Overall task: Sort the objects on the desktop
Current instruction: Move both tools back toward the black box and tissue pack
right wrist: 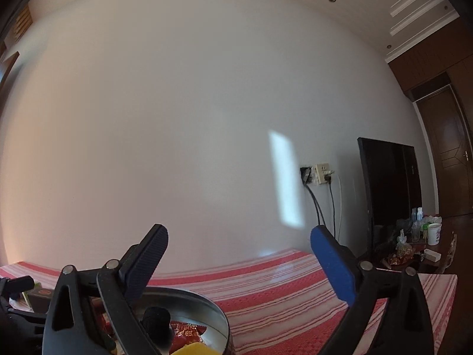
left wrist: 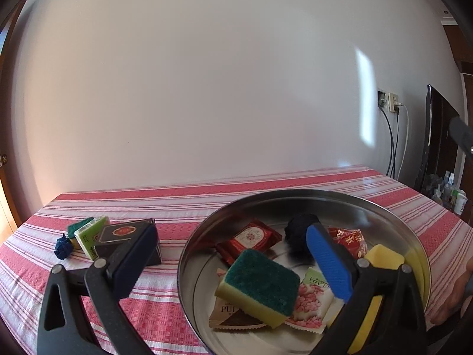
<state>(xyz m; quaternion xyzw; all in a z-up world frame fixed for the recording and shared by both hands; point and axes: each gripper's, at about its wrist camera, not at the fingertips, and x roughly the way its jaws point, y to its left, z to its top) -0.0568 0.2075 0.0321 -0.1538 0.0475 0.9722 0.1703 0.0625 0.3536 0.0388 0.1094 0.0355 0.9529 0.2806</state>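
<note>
A: So, how did the left gripper (left wrist: 236, 254) stand?

B: Its jaws were spread wide with nothing pressed between them. A green-topped yellow sponge (left wrist: 260, 285) lay between the fingers in the left wrist view, tilted on top of some packets inside the round metal tray (left wrist: 295, 199), but neither pad touched it.

A: What else was in the tray?

B: A dark red packet (left wrist: 251, 238) at about twelve o'clock from the sponge, a black ball (left wrist: 298, 233) at one o'clock, a bright red packet (left wrist: 350, 241) past the blue pad at two o'clock, a pink flowered sachet (left wrist: 312, 301) at three to four o'clock, and a second yellow sponge (left wrist: 384, 259) against the right wall.

A: And outside it?

B: At nine to ten o'clock from the tray, on the red-striped tablecloth (left wrist: 147, 198), sat a black box (left wrist: 124, 236), a green box (left wrist: 88, 233), another green scourer (left wrist: 78, 226) and a small dark blue ball (left wrist: 63, 247), all close together.

A: The right gripper (right wrist: 239, 263)?

B: Also fully spread and empty, pointing at the white wall (right wrist: 177, 118), the tray's rim (right wrist: 218, 310) at its seven o'clock.
</note>
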